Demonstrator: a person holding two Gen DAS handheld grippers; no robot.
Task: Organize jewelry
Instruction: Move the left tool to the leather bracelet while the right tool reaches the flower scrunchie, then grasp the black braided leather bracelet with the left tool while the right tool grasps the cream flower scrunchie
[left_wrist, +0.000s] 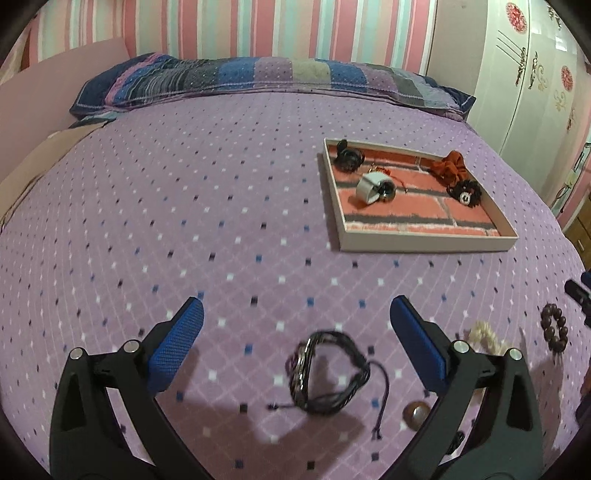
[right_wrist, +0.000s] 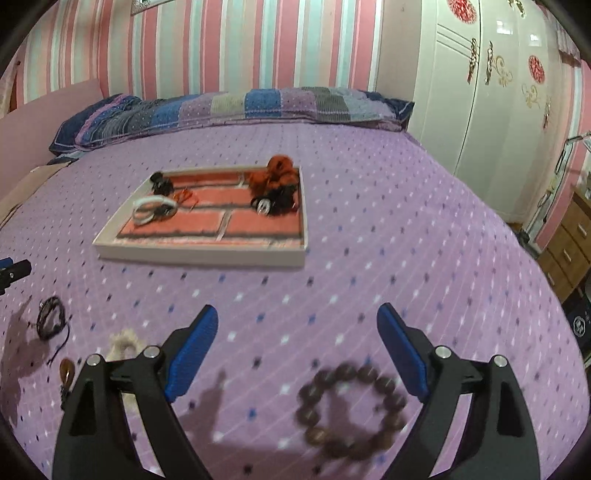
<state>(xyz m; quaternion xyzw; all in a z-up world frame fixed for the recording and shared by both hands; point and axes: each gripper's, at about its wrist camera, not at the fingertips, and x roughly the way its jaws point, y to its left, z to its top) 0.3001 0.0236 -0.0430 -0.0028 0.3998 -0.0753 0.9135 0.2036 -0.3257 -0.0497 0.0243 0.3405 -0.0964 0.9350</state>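
Both my grippers, left (left_wrist: 295, 306) and right (right_wrist: 297, 312), gape empty over cord bracelet (left_wrist: 328, 373) and bead bracelet (right_wrist: 351, 410); next, lower and pinch each for the tray (right_wrist: 199, 254).

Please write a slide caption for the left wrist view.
Open left claw above black cord bracelet on purple bedspread.

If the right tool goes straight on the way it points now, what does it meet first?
Probably the bead bracelet on the bedspread, which lies between the open fingers of the right tool. Depth is unclear, so it may touch cloth just beyond it.
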